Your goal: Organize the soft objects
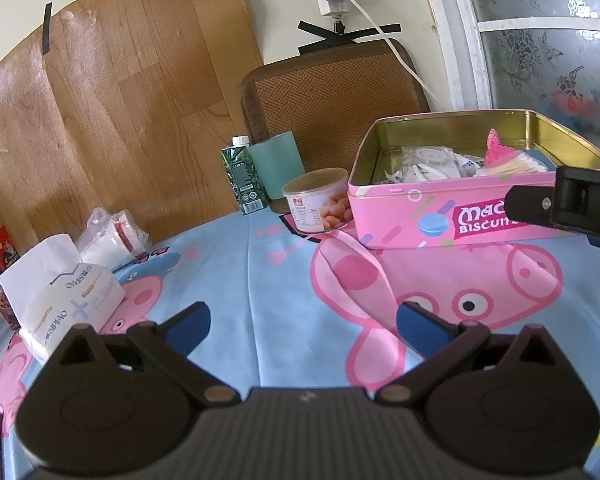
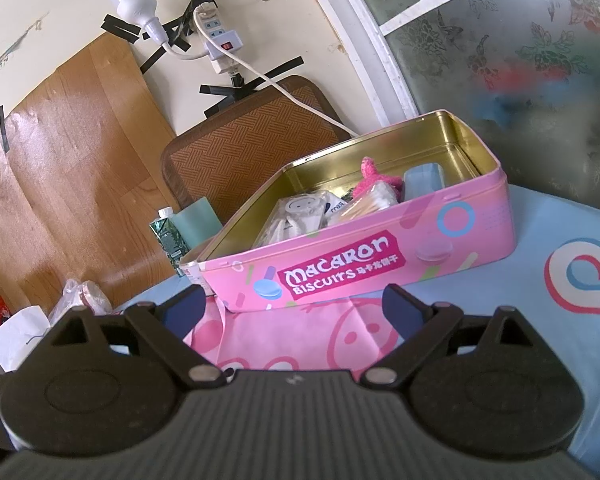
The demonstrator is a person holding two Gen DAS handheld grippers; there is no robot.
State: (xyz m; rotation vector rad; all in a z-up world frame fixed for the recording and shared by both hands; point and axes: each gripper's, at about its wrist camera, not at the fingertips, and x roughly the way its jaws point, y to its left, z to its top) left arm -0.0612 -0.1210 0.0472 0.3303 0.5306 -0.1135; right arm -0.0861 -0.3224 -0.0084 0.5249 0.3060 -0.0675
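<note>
We hold both grippers, left gripper (image 1: pixel 302 320) and right gripper (image 2: pixel 292 308), jaws spread and empty, before the open pink rectangular biscuit tin (image 2: pixel 380 256) at frame centre; next we likely need another soft item.

Your matte black plastic left gripper (image 1: pixel 302 322) has ribbed housing, round hubs, brass-coloured pivot pins and blue finger pads (image 1: pixel 188 322). Your matching black right gripper (image 2: pixel 294 310) has silvery pins and blue-padded fingers (image 2: pixel 400 310).

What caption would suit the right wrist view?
Open right tongs hover over the tablecloth before an open pink tin holding small packets and a pink plush.
</note>
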